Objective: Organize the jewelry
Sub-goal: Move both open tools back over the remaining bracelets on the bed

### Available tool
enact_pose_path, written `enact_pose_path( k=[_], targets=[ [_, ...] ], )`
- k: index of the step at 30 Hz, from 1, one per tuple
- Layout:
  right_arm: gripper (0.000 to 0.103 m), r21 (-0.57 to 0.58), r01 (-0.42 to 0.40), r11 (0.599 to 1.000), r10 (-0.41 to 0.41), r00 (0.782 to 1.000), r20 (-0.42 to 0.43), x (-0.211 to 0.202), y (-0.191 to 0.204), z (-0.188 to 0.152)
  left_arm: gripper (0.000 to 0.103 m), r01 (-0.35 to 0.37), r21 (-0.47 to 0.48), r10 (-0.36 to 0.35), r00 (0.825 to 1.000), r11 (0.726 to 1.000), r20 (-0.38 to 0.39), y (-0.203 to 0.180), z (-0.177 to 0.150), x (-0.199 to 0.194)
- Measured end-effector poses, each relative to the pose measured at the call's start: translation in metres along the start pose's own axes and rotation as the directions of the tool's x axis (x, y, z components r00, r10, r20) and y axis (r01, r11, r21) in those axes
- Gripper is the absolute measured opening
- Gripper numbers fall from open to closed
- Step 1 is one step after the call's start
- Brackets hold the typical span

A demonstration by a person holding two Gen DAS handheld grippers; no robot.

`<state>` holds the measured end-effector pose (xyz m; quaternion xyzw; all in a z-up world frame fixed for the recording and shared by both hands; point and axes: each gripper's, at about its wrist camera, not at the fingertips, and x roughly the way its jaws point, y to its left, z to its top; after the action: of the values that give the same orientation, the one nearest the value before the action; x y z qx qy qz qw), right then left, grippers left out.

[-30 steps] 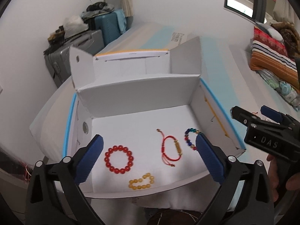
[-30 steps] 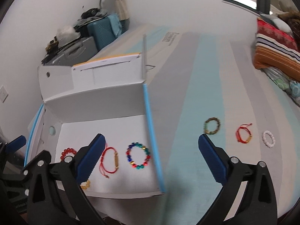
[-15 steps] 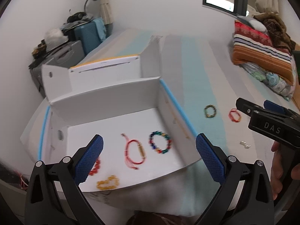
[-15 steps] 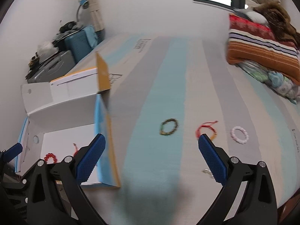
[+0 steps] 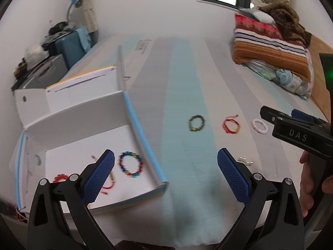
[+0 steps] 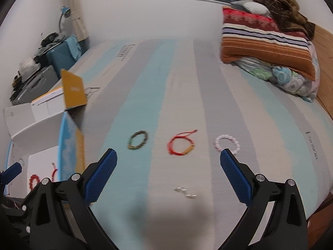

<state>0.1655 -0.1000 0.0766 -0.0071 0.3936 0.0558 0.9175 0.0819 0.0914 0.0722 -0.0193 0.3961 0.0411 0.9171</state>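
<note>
An open white cardboard box (image 5: 83,112) lies on the striped bed at the left; it also shows in the right wrist view (image 6: 41,123). Inside it lie a multicoloured bead bracelet (image 5: 131,166), a red cord bracelet (image 5: 108,184) and a red bead bracelet (image 5: 60,178). On the bed lie a dark green bead bracelet (image 6: 138,140), a red cord bracelet (image 6: 181,144), a pale pink bead bracelet (image 6: 227,143) and small silver pieces (image 6: 185,192). My left gripper (image 5: 166,175) is open and empty by the box's right wall. My right gripper (image 6: 168,176) is open and empty, short of the loose bracelets.
A folded striped blanket and bedding (image 6: 268,41) are piled at the far right of the bed. Suitcases with clutter (image 6: 41,66) and a blue lamp stand beyond the bed at the left. A wooden bed frame (image 6: 324,66) edges the right side.
Both grippers have swung to the right, away from the box and towards the bracelets on the bed. Both stay open and empty.
</note>
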Motion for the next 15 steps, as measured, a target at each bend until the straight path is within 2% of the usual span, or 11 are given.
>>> enact_pose_path(
  k=[8,15],
  targets=[
    [0.095,0.038,0.049,0.998,-0.048,0.999,-0.017,0.021,-0.052,-0.001,0.097,0.049,0.053,-0.047,0.998,0.997,-0.044,-0.053,0.0,0.035],
    [0.095,0.045,0.091,0.995,-0.089,0.995,-0.035,0.05,-0.086,-0.008,0.097,0.093,0.052,-0.087,0.991,0.994,-0.1,-0.09,-0.006,0.072]
  ],
)
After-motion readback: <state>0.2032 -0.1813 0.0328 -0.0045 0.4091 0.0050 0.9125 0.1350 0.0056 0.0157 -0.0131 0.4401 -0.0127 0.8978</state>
